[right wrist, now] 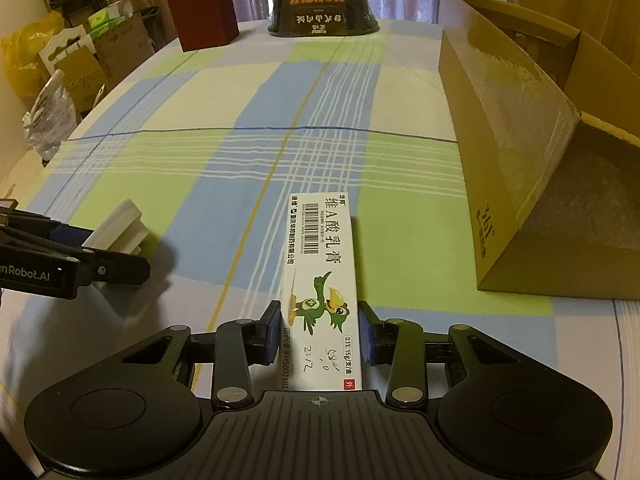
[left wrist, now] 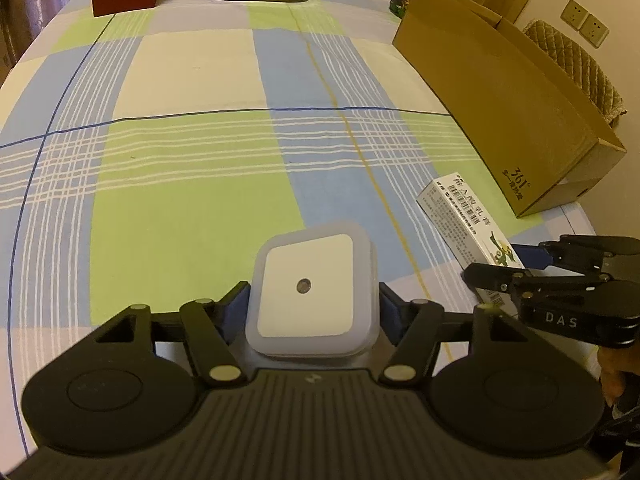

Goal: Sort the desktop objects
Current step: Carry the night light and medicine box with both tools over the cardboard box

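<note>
Checked cloth-covered table: left gripper clamps square white plastic night-light; right gripper brackets long white ointment carton, contact uncertain. Risk: carton slipping before open brown cardboard box.

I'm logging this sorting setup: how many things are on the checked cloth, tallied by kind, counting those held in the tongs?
Cardboard boxes: 1
Red boxes: 1
Dark snack packs: 1
Ointment cartons: 1, in the right tongs
White plug-in lights: 1, in the left tongs
Total: 5
</note>
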Demonstrator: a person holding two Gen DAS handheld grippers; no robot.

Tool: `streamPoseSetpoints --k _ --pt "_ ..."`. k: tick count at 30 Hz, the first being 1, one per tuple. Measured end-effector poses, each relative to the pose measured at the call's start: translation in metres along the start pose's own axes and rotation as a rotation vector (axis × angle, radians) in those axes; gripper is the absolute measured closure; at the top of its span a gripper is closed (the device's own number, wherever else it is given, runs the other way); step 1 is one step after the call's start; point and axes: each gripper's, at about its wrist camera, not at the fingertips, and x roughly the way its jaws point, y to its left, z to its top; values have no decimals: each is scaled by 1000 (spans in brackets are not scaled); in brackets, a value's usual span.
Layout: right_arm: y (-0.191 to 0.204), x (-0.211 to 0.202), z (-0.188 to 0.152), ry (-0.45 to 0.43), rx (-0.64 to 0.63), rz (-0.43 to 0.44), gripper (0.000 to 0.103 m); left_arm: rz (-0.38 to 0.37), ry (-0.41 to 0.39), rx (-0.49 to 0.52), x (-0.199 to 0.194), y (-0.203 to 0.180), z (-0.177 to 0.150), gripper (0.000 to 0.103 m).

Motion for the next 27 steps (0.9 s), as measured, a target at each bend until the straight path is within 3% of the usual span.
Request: streamPoseSetpoints --k 12,19,27 --pt "2 -38 11 -69 25 13 66 32 -39 46 -23 -17 9 42" --pt "-12 -90 40 -187 76 -2 66 11 -107 109 -49 -51 42 42" --pt "-62 -149 73 -293 139 -75 66 -55 -198 202 -69 -118 90 42"
